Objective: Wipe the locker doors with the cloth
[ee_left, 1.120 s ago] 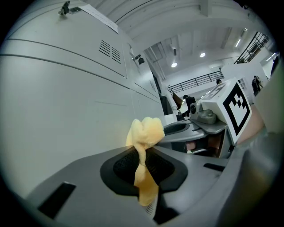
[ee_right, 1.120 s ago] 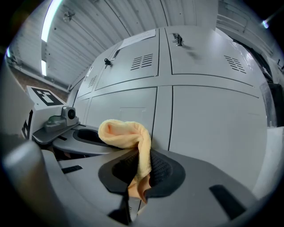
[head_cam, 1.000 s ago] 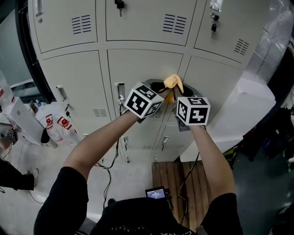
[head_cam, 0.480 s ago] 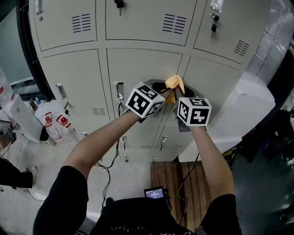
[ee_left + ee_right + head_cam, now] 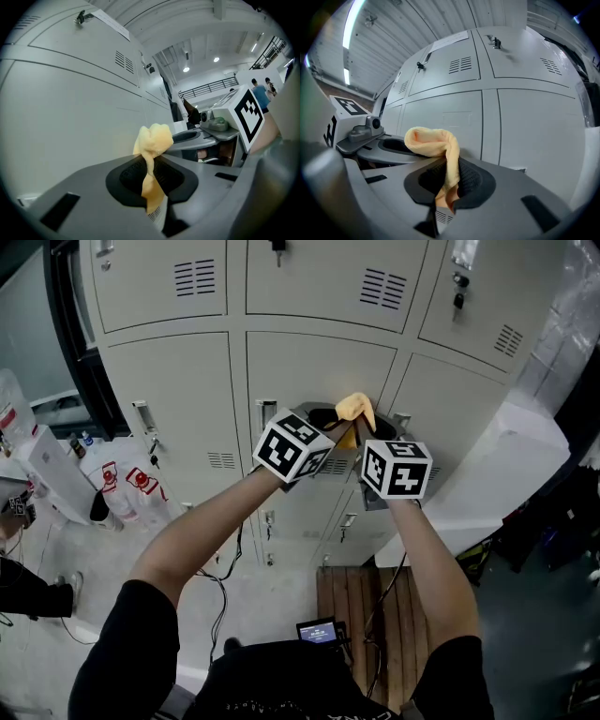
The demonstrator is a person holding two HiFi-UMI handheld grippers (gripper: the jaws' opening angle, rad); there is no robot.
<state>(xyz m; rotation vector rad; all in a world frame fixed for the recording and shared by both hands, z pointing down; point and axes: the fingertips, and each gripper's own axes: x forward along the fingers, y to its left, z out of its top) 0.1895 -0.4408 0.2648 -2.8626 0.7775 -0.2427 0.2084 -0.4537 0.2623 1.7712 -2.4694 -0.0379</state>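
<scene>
**Yellow cloth (image 5: 354, 409) pinched from both sides at the locker front**

Both sets of jaws were closed on the same cloth. The left gripper (image 5: 151, 177) clamped a thin tail of it between its black pads, with a bunched knot standing above the jaws. The right gripper (image 5: 447, 180) gripped another fold, and the rest looped over toward its neighbour. Outward from there, the bundle sat by the right edge of the middle locker door (image 5: 309, 371), close to the seam with the next door. Whether fabric actually met the metal could not be told from any view.

Trouble looked likeliest from the shared hold. If the two grippers drew apart or moved out of step, the small cloth could be tugged out of one pinch. So little fabric stood proud that hard jaw tips, not cloth, might scrape the paint. A latch (image 5: 401, 418) on the neighbouring door could also snag the loop during a sideways stroke.
</scene>
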